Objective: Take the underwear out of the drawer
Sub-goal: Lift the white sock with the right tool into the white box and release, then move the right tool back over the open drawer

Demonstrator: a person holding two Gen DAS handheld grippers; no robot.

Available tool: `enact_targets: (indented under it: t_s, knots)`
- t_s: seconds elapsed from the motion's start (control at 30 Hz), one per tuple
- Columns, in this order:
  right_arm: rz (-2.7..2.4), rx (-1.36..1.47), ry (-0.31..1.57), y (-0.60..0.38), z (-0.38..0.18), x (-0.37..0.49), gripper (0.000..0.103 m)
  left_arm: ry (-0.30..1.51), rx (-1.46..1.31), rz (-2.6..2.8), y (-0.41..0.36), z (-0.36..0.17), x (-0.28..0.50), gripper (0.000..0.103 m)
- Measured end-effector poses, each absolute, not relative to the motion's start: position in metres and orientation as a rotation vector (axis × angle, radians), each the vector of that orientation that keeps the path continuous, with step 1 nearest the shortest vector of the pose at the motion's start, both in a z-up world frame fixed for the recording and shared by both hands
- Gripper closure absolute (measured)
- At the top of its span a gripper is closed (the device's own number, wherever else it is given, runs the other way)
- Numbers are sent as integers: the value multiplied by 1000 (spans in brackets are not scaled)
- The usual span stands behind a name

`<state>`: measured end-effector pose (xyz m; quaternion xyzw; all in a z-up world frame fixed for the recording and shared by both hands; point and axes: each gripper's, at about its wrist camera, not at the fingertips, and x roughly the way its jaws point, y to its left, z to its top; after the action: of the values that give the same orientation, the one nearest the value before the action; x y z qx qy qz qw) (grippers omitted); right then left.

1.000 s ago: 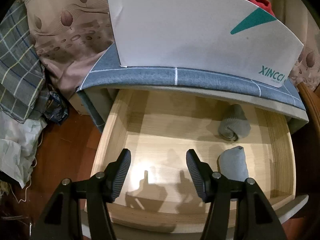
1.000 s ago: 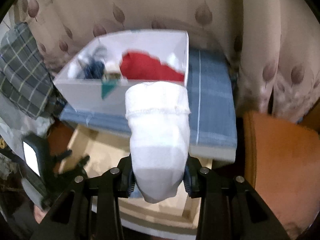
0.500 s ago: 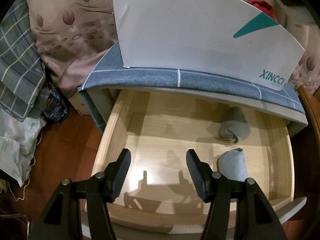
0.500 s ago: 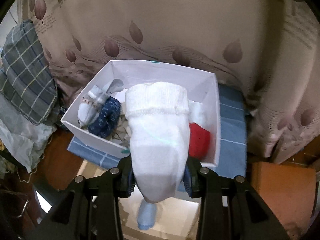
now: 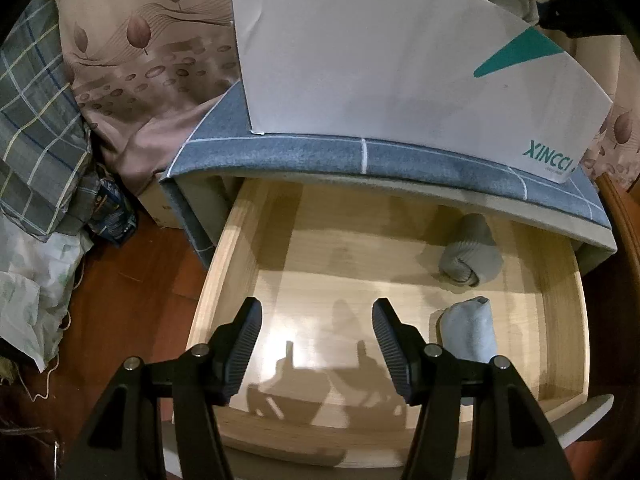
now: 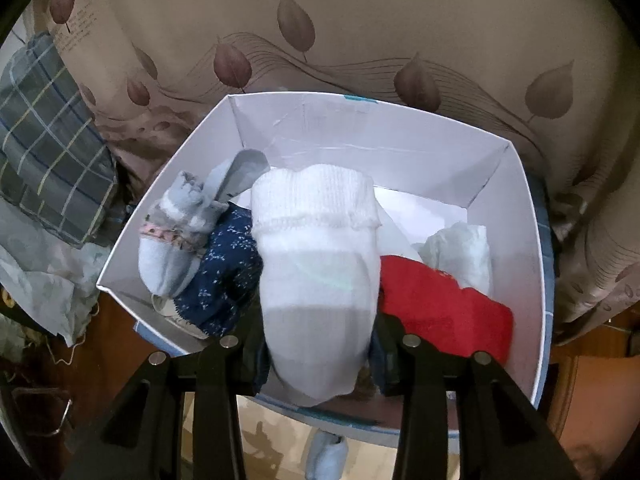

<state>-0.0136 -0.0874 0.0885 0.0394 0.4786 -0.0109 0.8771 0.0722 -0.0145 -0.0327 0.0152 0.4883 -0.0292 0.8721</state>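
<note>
Right wrist view: your right gripper (image 6: 316,344) has a white rolled bundle (image 6: 316,268) between its fingers (image 6: 250,364), and the jaws are opening around it, though the cloth still fills the gap from pad to pad. You hold the bundle over the near wall of the white box (image 6: 520,208), which stands on the blue-checked top of the cabinet. Inside the box, a pale blue and grey bundle (image 6: 172,240) and a navy flowered piece (image 6: 224,276) lie along the left wall, a red garment (image 6: 444,308) sits against the near right corner, and a light folded piece (image 6: 460,256) lies just behind it toward the right wall. Below the box, past its near edge, a light blue roll (image 6: 326,454) shows in the drawer.

From the left wrist view, your left gripper (image 5: 317,344) hangs over the open wooden drawer (image 5: 236,248) with its fingers (image 5: 244,344) spread wide and nothing between them. Two rolls are still in the drawer, both along its right side: a grey roll (image 5: 470,256) toward the back, partly under the cabinet top, and a light blue one near the front right, just beside your right-hand finger. The cabinet top (image 5: 304,152) carries the white box, whose front reads XINCCI. A plaid cloth (image 5: 36,120) lies off to the left, beyond the drawer.
</note>
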Motion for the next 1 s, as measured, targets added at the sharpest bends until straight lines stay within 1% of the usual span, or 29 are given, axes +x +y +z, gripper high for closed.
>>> enact_targets:
  t_s: [0.17,0.23,0.3,0.5,0.73,0.8,0.87,1.0]
  knots:
    - [-16,79,1002,-87,87,-9,63,1026,39,-60,-16,-33,72,44]
    - [-12,79,999,-86,88,-11,61,1027,43,-56,-15,-34,73,44]
    - [0,88,993,-87,89,-14,57,1030,44,-55,-15,-35,74,44]
    - [30,95,959,-86,101,-37,56,1037,47,-53,-15,-36,74,44]
    - [36,98,933,-94,105,-93,55,1045,69,-54,-19,-39,74,44]
    - [25,96,930,-98,102,-109,51,1051,71,-56,-19,-40,75,44]
    - [10,95,937,-104,95,-127,49,1059,70,-56,-20,-41,75,44]
    - [-24,100,998,-115,64,-152,49,1058,79,-58,-21,-41,74,44]
